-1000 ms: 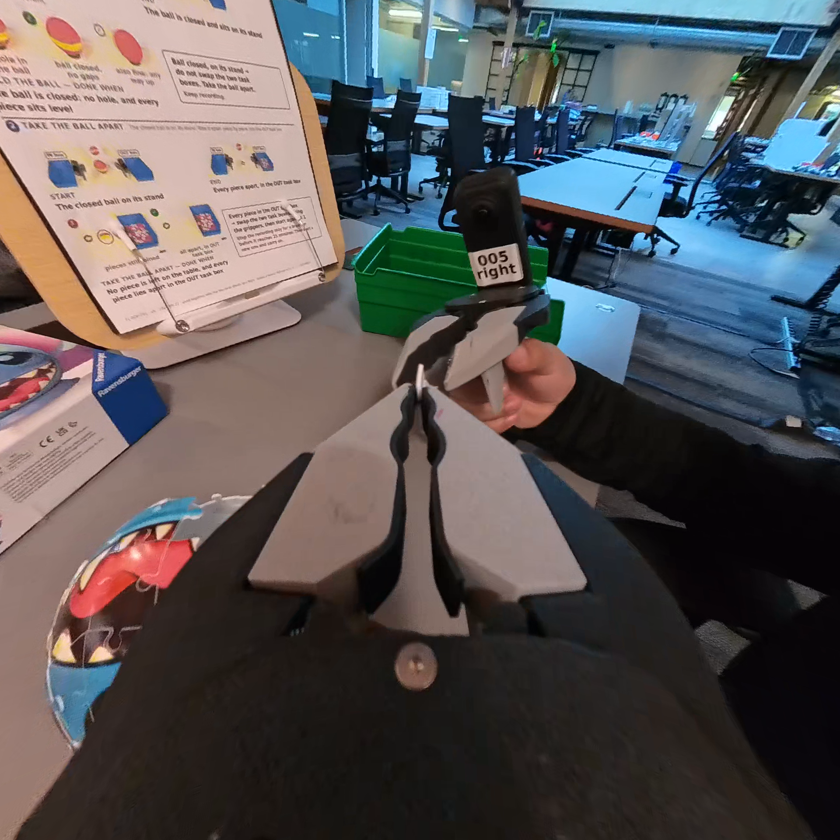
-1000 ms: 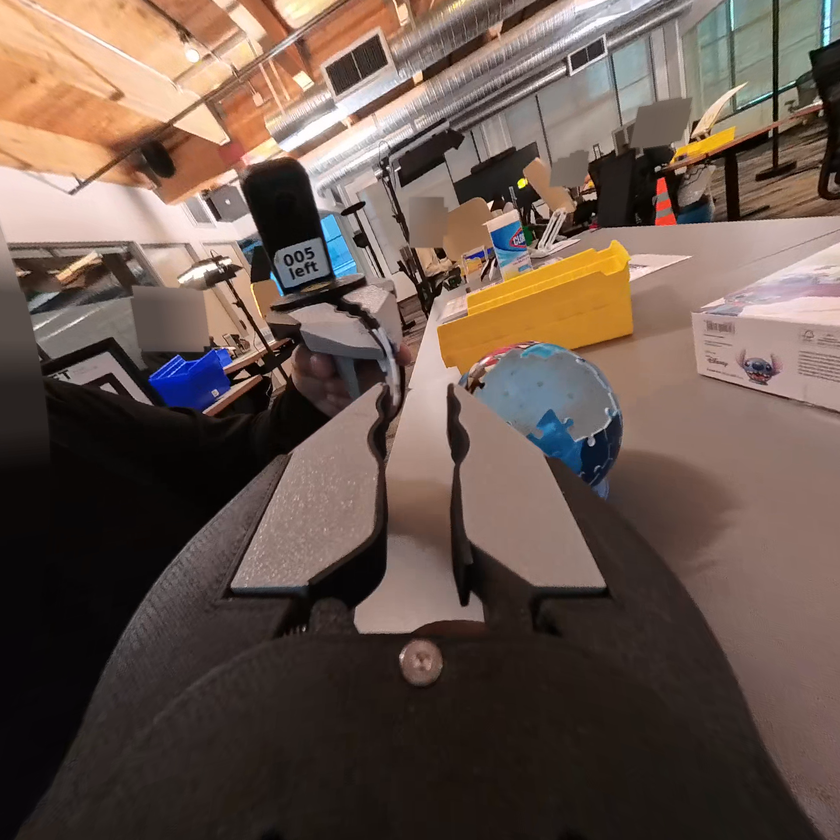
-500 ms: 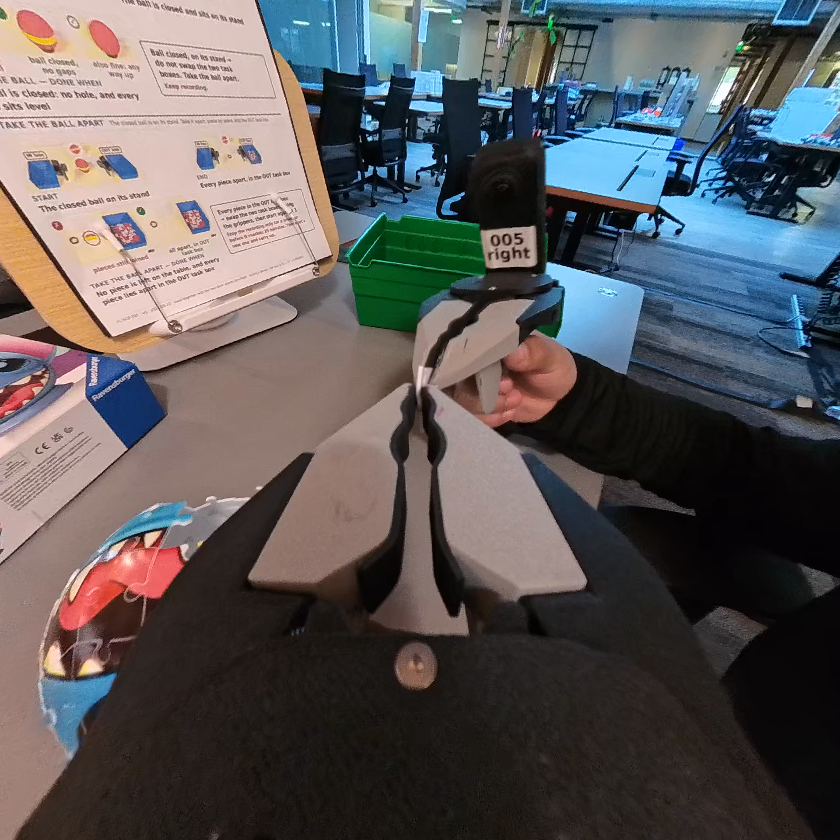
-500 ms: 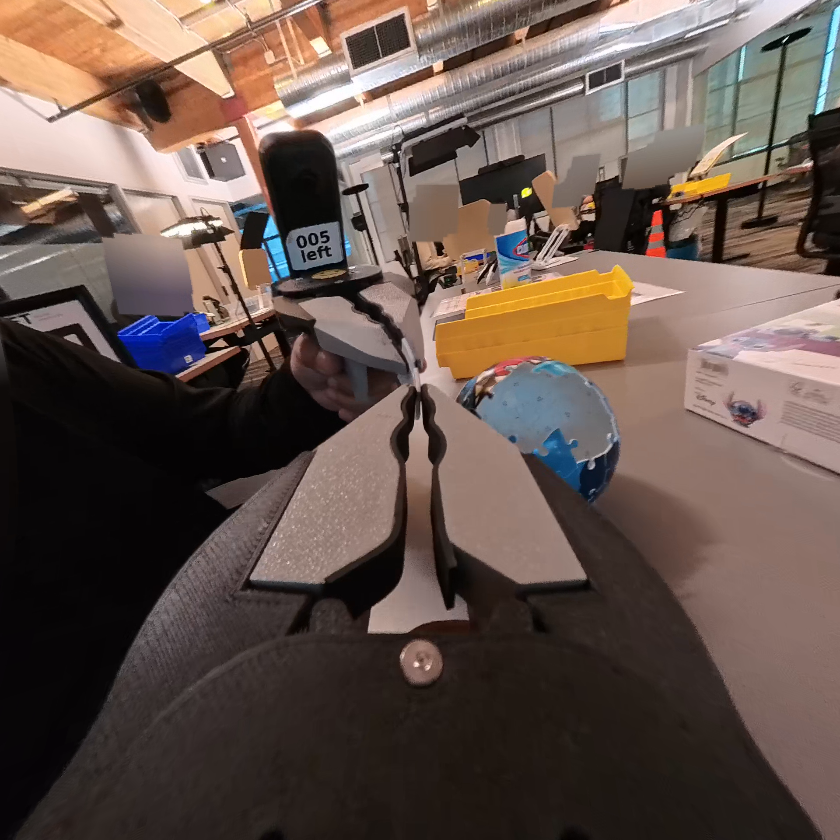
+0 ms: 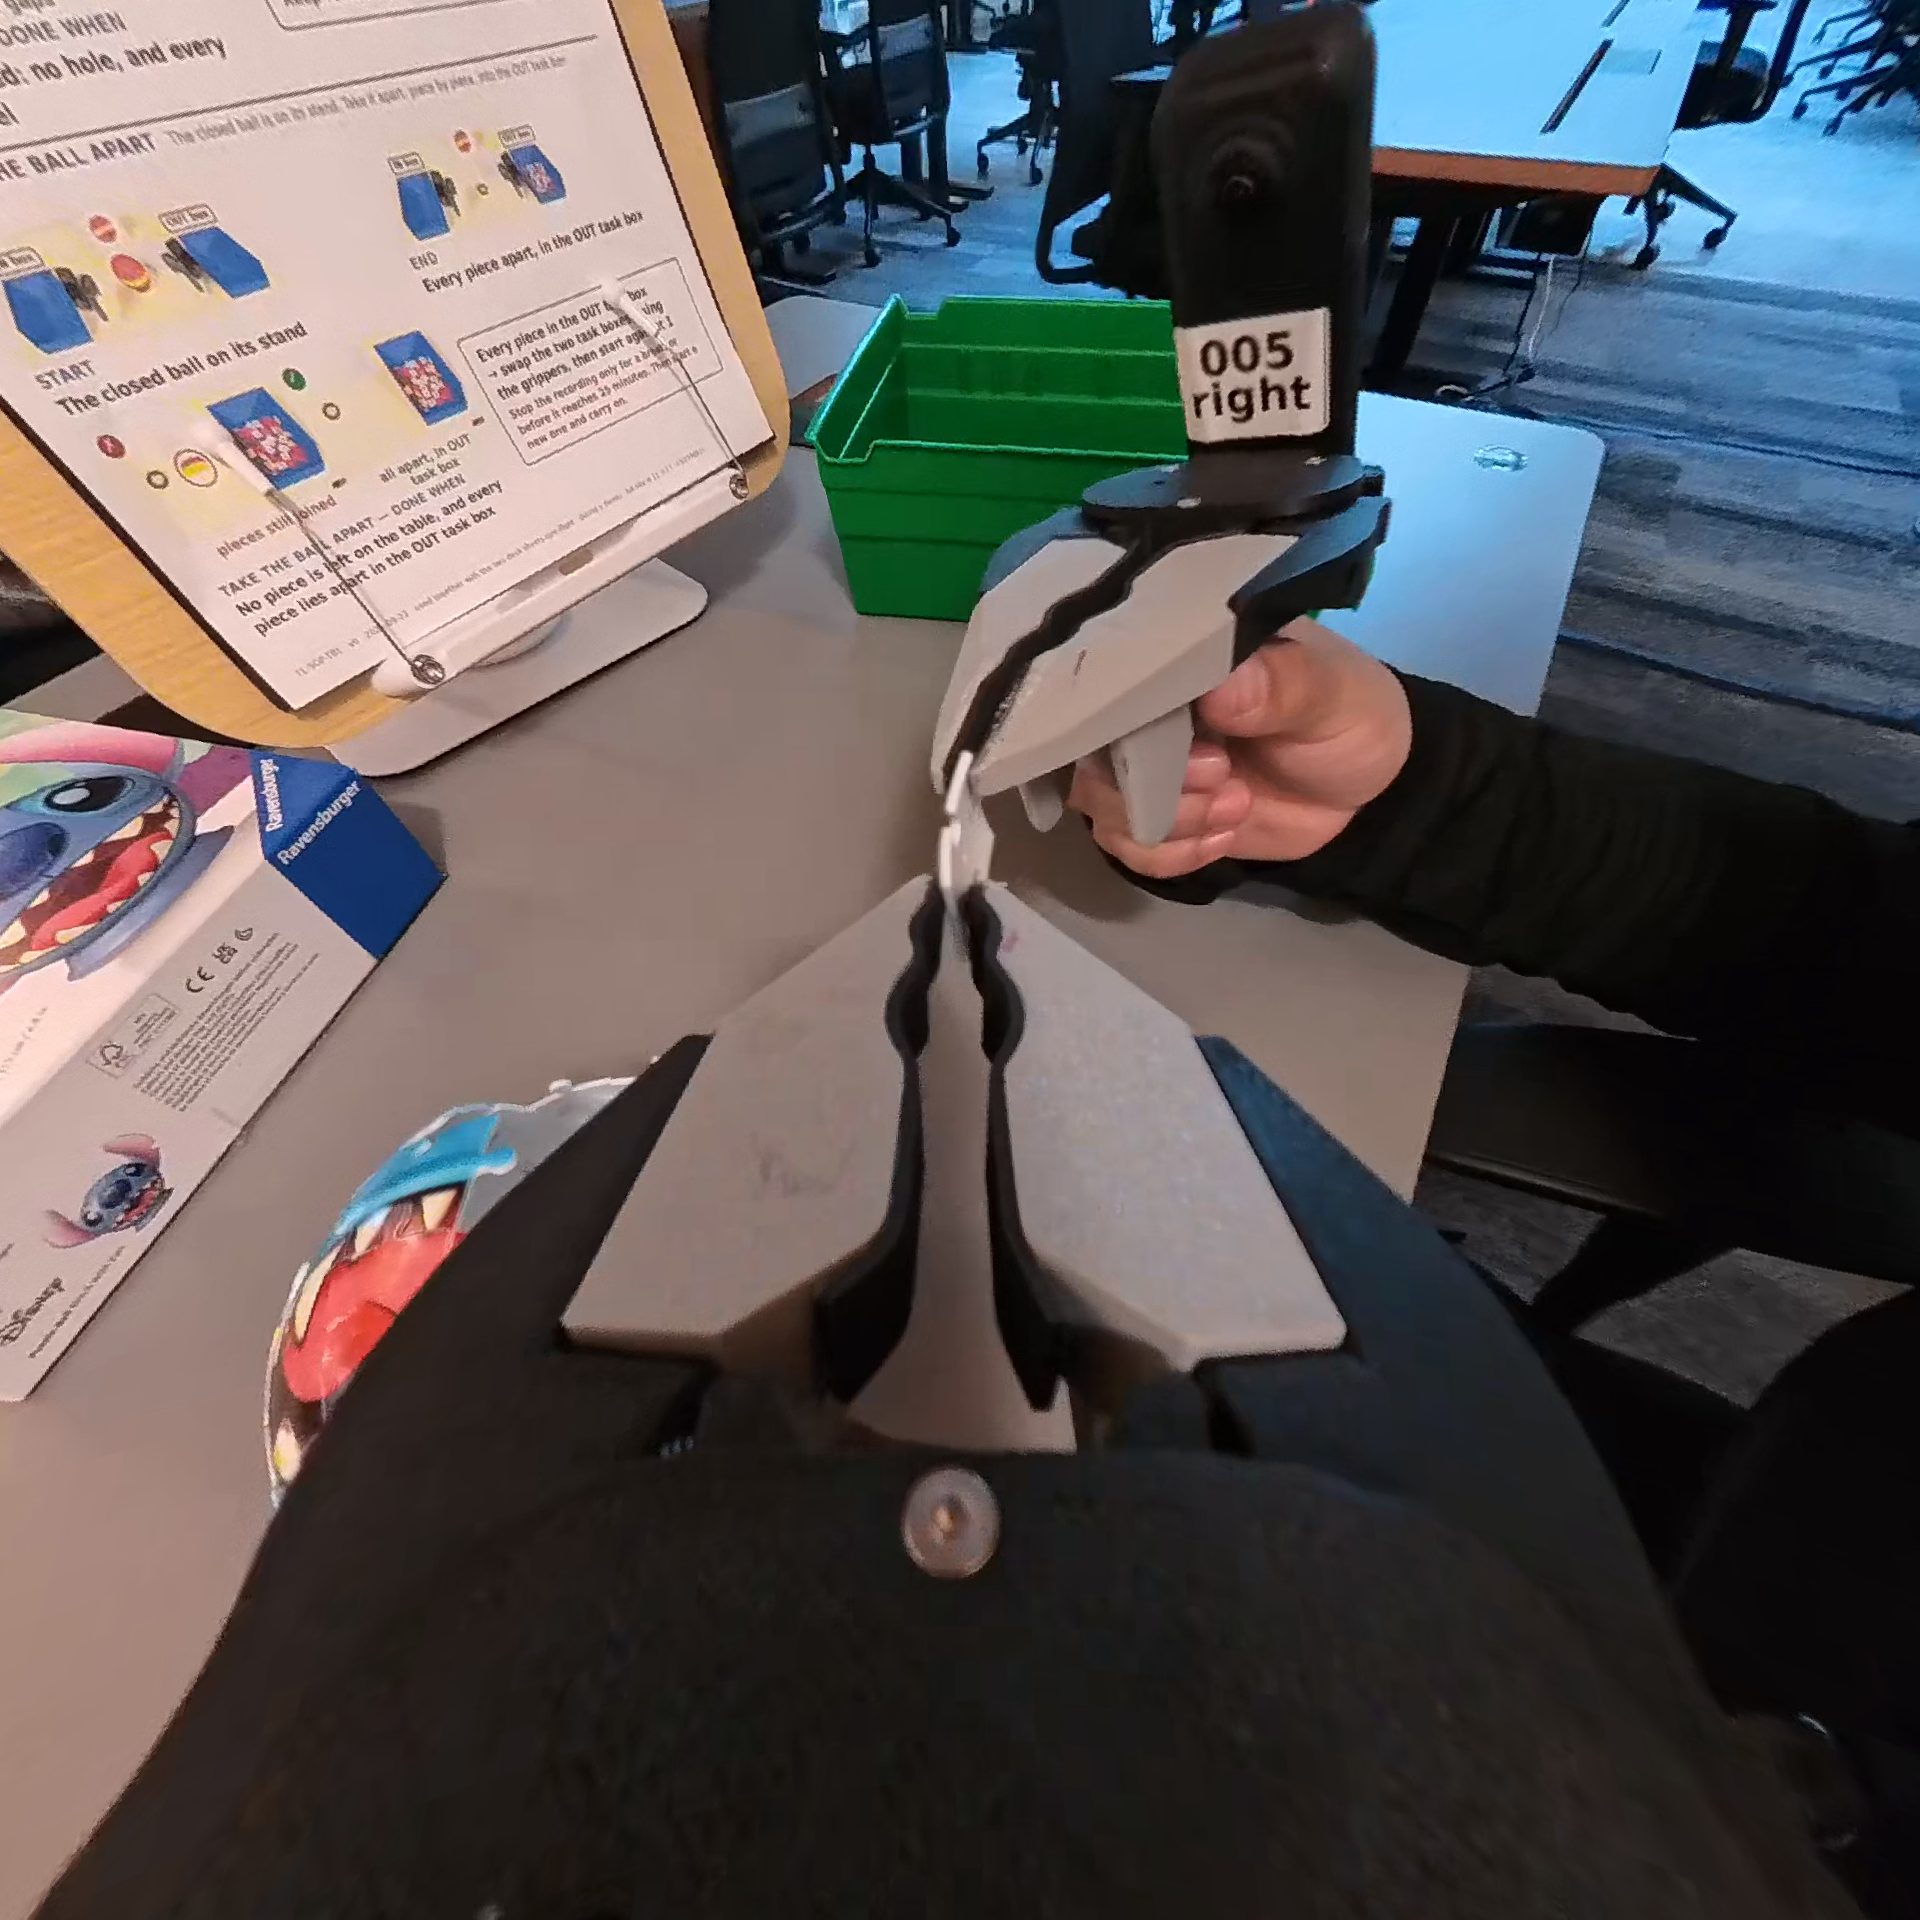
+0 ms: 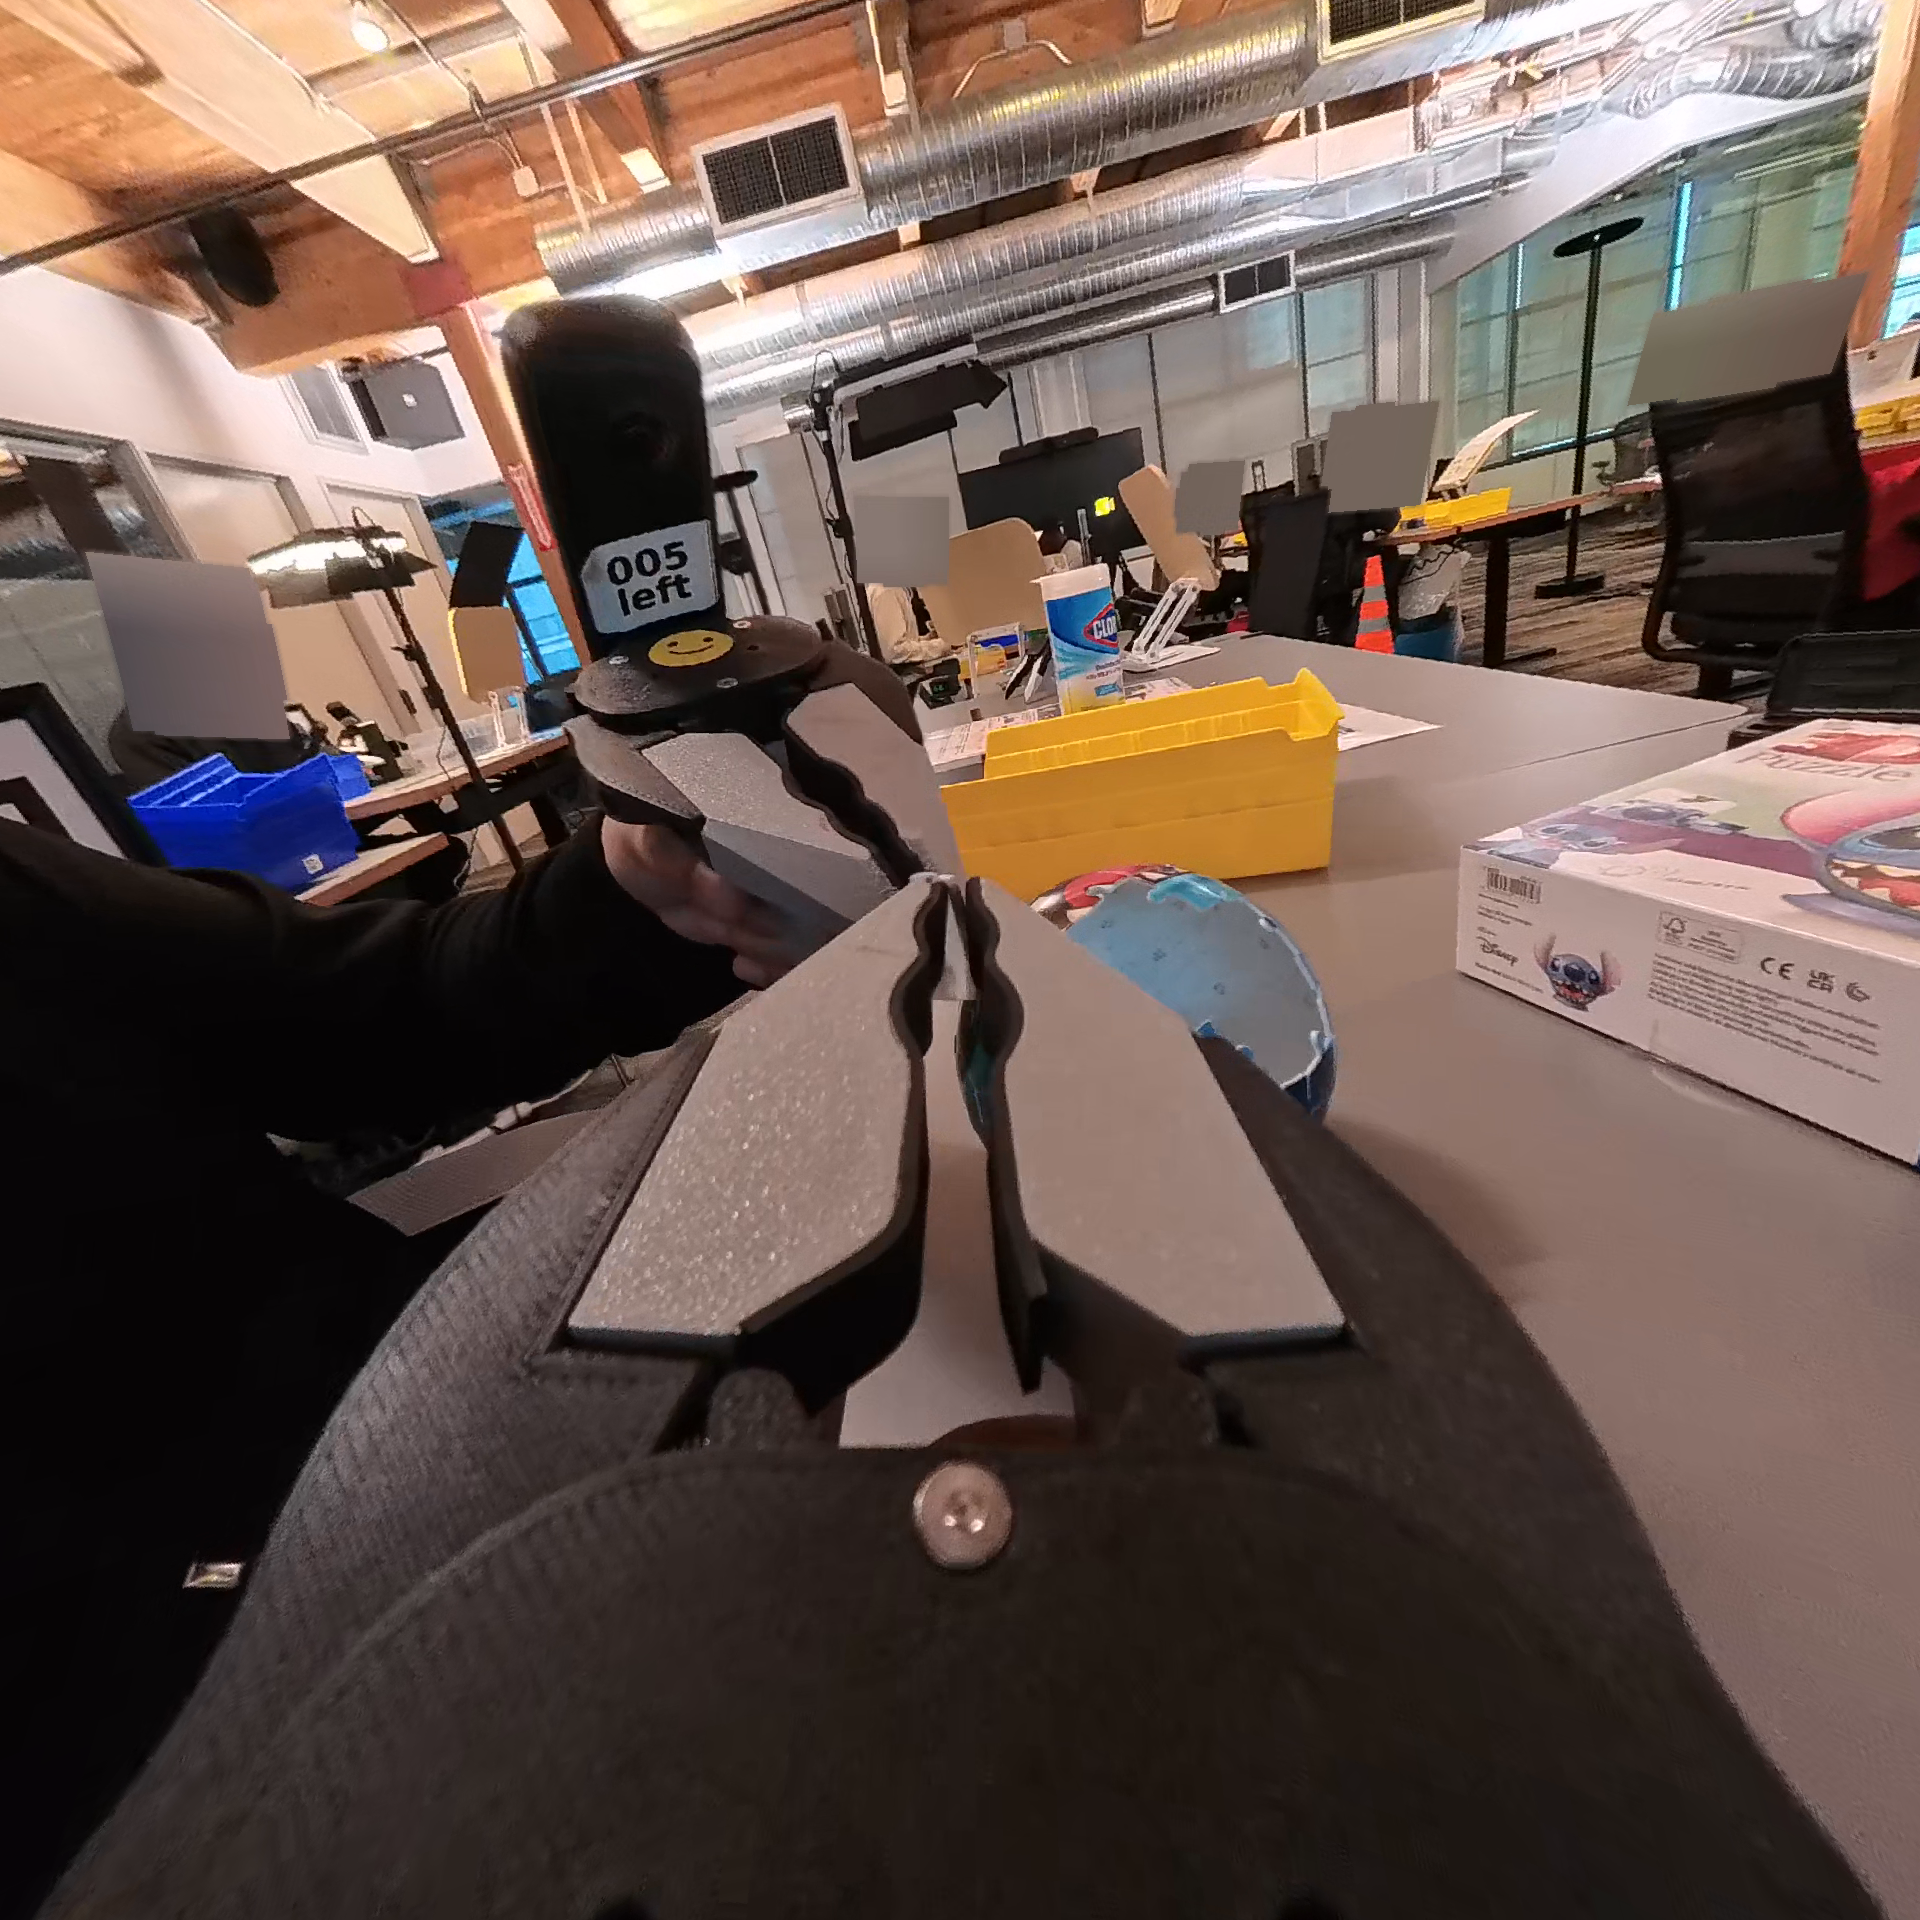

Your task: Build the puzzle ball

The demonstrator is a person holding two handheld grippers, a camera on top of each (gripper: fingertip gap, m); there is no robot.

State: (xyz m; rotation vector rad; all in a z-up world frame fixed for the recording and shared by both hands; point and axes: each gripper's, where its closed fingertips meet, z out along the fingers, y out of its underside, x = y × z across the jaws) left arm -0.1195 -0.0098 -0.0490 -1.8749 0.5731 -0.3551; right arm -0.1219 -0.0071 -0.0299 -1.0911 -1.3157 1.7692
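The partly built puzzle ball (image 5: 353,1278), blue with a red mouth and teeth, rests on the grey table, below and left of my left gripper; it also shows in the right wrist view (image 6: 1195,966). My left gripper (image 5: 951,899) is shut on a small white puzzle piece (image 5: 961,831), seen edge-on. My right gripper (image 5: 961,774) faces it tip to tip and is shut on the same piece's far end. In the right wrist view, the right gripper (image 6: 951,894) pinches the pale piece (image 6: 951,956), with the left gripper (image 6: 899,862) just beyond. I cannot tell if it is one piece or two joined.
A green bin (image 5: 997,457) and an instruction sheet on a wooden stand (image 5: 364,312) stand at the back. The puzzle box (image 5: 156,935) lies left of the ball, also in the right wrist view (image 6: 1714,914). A yellow bin (image 6: 1143,800) and a wipes canister (image 6: 1081,644) sit beyond. My two grippers' fingertips are within a few centimetres of each other.
My right gripper was open a second ago and has closed on the piece held by the left gripper. Both grippers have drawn slightly apart, showing more of the piece.
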